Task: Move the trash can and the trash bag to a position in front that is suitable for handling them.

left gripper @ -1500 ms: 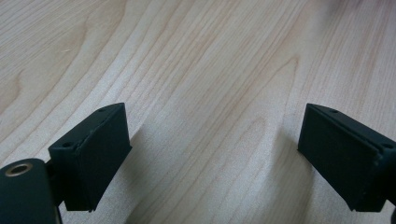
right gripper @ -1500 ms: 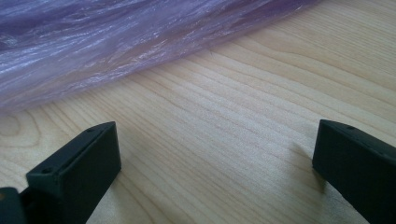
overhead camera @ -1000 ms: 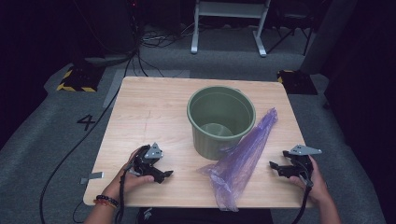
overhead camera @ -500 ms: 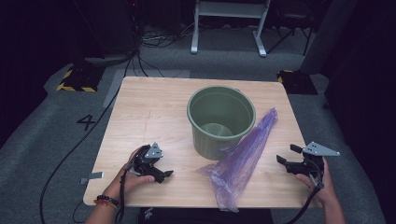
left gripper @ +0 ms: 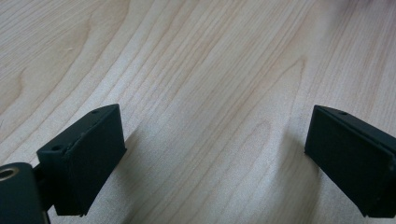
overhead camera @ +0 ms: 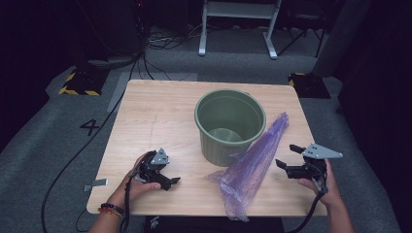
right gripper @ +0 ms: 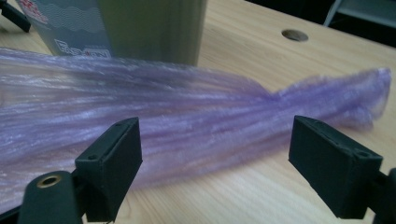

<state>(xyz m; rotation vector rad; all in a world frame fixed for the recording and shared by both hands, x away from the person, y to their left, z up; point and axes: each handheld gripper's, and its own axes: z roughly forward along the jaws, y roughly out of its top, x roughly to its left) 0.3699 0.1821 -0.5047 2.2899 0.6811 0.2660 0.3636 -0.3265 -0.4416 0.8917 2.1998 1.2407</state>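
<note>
A green bucket (overhead camera: 230, 124) stands upright in the middle of the wooden table (overhead camera: 155, 114). A crumpled purple plastic bag (overhead camera: 250, 167) lies stretched along the table to the bucket's right, reaching past the front edge. My right gripper (overhead camera: 286, 157) hovers open just right of the bag, and in the right gripper view its jaws frame the bag (right gripper: 187, 121) with the bucket (right gripper: 154, 28) behind. My left gripper (overhead camera: 170, 181) rests low near the front left, open, over bare wood (left gripper: 210, 93).
Grey carpet surrounds the table, with black cables (overhead camera: 73, 160) trailing on the left and a floor mark "4" (overhead camera: 90, 126). A white metal stand (overhead camera: 238, 24) sits beyond the far edge. A round hole (right gripper: 294, 35) lies in the tabletop behind the bag.
The right gripper lifted off the table and moved out to the right, then came back left towards the bag. The left gripper stayed put.
</note>
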